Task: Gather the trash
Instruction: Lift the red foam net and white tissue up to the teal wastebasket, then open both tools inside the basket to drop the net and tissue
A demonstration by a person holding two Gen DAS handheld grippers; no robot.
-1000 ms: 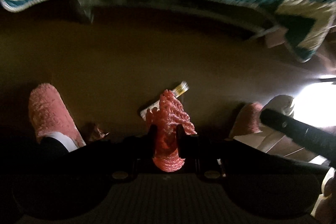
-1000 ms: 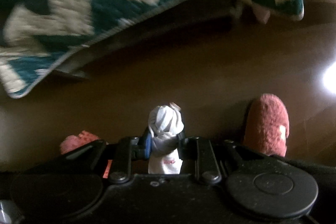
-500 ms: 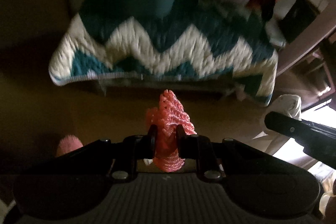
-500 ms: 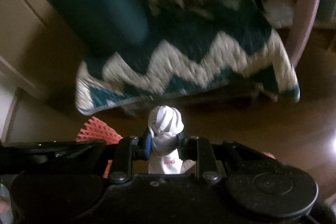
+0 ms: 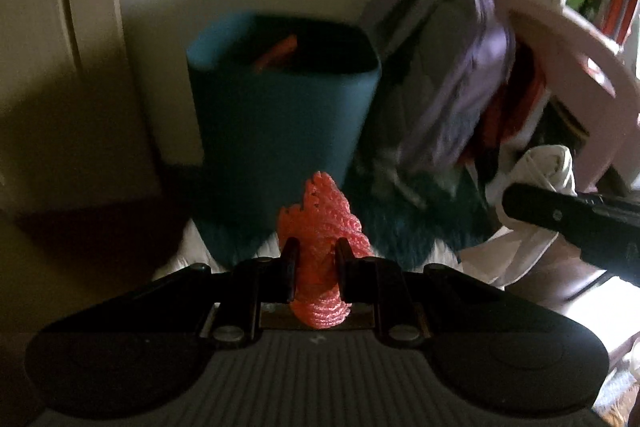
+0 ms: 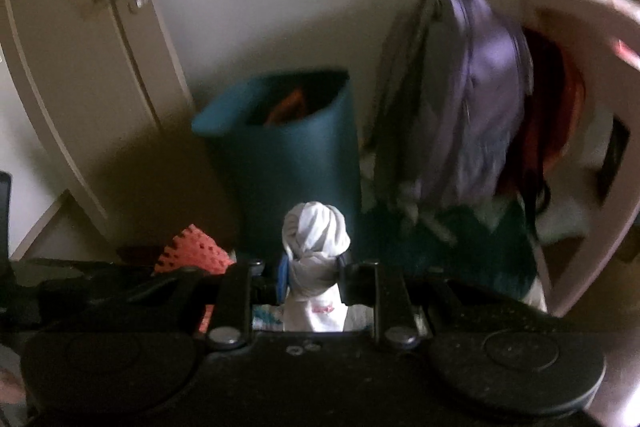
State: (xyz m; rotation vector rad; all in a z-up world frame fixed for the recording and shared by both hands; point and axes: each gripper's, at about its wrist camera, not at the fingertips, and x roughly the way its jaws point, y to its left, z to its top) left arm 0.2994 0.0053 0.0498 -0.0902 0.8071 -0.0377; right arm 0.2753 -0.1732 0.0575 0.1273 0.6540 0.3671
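Red foam netting (image 5: 320,227) pinched in left fingers (image 5: 291,259), white wad (image 6: 315,239) in right fingers (image 6: 352,277), both level toward teal bin (image 5: 280,115).

Matt plastic bin (image 5: 280,115) — knobbly foam netting (image 5: 324,227), crumpled white paper wad (image 6: 316,239).

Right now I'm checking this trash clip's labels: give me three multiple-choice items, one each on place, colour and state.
1. Where does the bin stand?
A. Left of the purple backpack
B. On a shelf
C. Behind the door

2. What colour is the mesh in the left hand-held gripper?
A. Green
B. Coral red
C. Black

3. What state is the right hand-held gripper in?
A. Open, nothing held
B. Shut on the white wad
C. Out of view

Key: 1 A, the teal bin sits beside the backpack, to its left. 2 B, coral netting shows between the fingers. 3 B, the fingers pinch the twisted wad.
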